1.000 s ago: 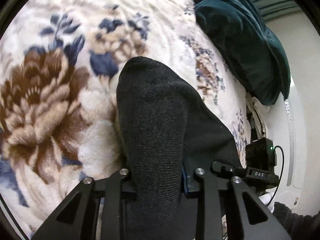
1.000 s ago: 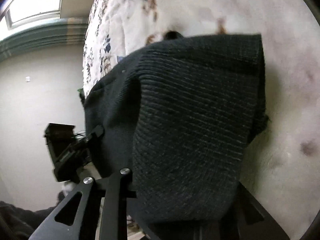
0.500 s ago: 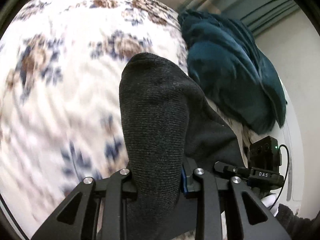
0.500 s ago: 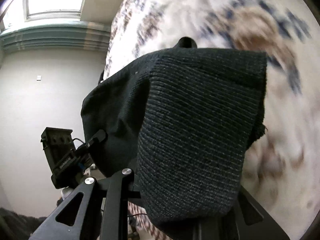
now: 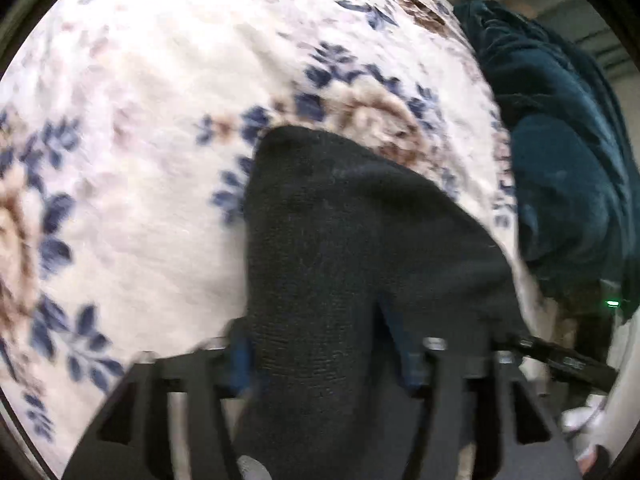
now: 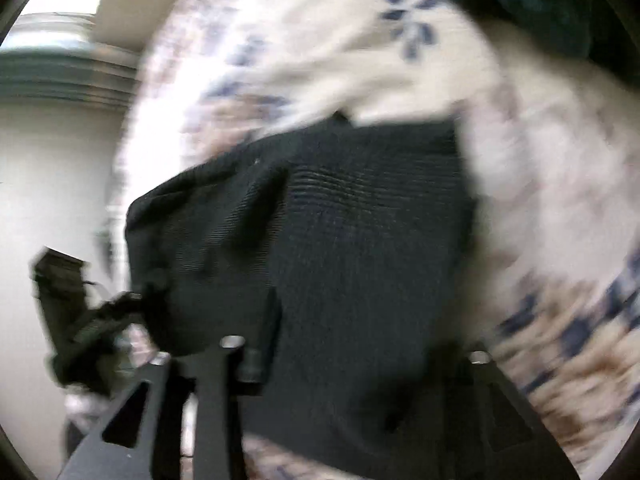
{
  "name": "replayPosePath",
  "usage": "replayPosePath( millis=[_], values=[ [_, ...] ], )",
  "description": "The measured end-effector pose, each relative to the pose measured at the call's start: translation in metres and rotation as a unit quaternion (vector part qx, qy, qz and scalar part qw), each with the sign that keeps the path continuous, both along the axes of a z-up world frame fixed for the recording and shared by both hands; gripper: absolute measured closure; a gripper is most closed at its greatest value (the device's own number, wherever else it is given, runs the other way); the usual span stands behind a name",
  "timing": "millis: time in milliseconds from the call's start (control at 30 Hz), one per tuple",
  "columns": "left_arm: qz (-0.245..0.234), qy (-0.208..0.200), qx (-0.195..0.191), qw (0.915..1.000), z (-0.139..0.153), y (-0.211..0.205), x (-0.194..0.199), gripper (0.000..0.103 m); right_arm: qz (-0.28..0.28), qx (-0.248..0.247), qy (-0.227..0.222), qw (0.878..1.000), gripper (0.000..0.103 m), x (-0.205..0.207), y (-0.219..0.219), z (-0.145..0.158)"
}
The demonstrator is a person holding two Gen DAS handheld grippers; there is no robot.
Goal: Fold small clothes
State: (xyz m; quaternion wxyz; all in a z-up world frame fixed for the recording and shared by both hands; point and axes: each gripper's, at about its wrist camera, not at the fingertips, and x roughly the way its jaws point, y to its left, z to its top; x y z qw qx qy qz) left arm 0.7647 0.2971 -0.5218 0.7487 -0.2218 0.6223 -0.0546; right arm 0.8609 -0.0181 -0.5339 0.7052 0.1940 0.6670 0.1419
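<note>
Two grippers share one black sock (image 5: 340,248) above a cream floral blanket (image 5: 132,128), and both have just been spreading their jaws with the knit between them. In the left wrist view the left gripper (image 5: 320,344) stands fairly wide: a blue-padded finger (image 5: 240,356) shows at the sock's left edge and the other finger (image 5: 404,352) sits to the right with a dark gap beside it, so the pads seem to have let go of the cloth, though blur keeps this from being certain. The sock's rounded end points away from the camera over a brown and blue flower (image 5: 372,116), and its body drapes down between the fingers. A dark teal cloth (image 5: 560,152) lies bunched at the blanket's right edge, well apart from the sock. In the right wrist view the right gripper (image 6: 360,344) is also parted, with its left finger (image 6: 264,336) lying against the ribbed part of the sock (image 6: 360,240), which covers the space up to the other finger. Whether that cloth is pinched or merely hanging there I cannot tell, as everything is smeared. At lower left of this view the other gripper's body (image 6: 80,320) shows, close to the sock's far end.
</note>
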Motion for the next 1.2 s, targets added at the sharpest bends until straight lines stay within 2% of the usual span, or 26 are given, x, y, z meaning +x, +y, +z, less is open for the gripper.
replayPosePath(
  millis=[33,100,133,200,267,333,433,500,633,800,900,967,1067,1200],
  values=[
    [-0.007,-0.007,0.025,0.9996,0.006,-0.002,-0.005,0.027,0.002,-0.013,-0.007,1.0,0.038,-0.002,-0.001,0.004],
    [-0.017,-0.03,0.076,0.9965,0.022,-0.008,-0.021,0.023,0.01,-0.05,-0.024,0.998,0.024,-0.011,-0.001,0.015],
    [-0.022,-0.037,0.108,0.9933,0.03,-0.012,-0.032,0.014,0.012,-0.075,-0.037,0.996,0.015,-0.02,-0.003,0.021],
    [-0.024,-0.058,0.17,0.9835,0.05,-0.023,-0.054,0.007,0.004,-0.145,-0.068,0.987,0.0,-0.042,-0.002,0.039],
    [-0.023,-0.073,0.228,0.9706,0.07,-0.038,-0.083,0.007,-0.006,-0.201,-0.092,0.975,0.0,-0.074,-0.011,0.055],
    [-0.02,-0.079,0.259,0.9625,0.085,-0.049,-0.103,0.007,-0.011,-0.233,-0.105,0.967,0.0,-0.102,-0.026,0.066],
    [-0.015,-0.085,0.263,0.961,0.111,-0.058,-0.132,0.006,-0.016,-0.27,-0.123,0.955,0.0,-0.136,-0.024,0.087],
    [-0.009,-0.09,0.259,0.9617,0.133,-0.066,-0.152,0.006,-0.012,-0.273,-0.129,0.953,0.0,-0.16,-0.021,0.105],
    [-0.001,-0.11,0.268,0.957,0.182,-0.086,-0.176,0.006,-0.007,-0.27,-0.151,0.951,0.0,-0.195,-0.008,0.151],
    [0.017,-0.128,0.259,0.9573,0.257,-0.101,-0.226,0.006,0.003,-0.274,-0.193,0.942,0.0,-0.249,-0.001,0.235],
    [0.018,-0.147,0.26,0.9543,0.305,-0.112,-0.261,0.006,0.001,-0.272,-0.212,0.939,0.0,-0.281,-0.003,0.282],
    [0.02,-0.158,0.266,0.9509,0.331,-0.118,-0.281,0.006,-0.001,-0.264,-0.229,0.937,0.0,-0.309,-0.006,0.32],
    [0.024,-0.169,0.261,0.9503,0.366,-0.125,-0.309,0.006,0.001,-0.254,-0.246,0.935,0.0,-0.345,-0.008,0.368],
    [0.029,-0.183,0.253,0.9495,0.417,-0.134,-0.351,0.006,0.012,-0.248,-0.281,0.927,0.0,-0.404,-0.01,0.437]
  ],
)
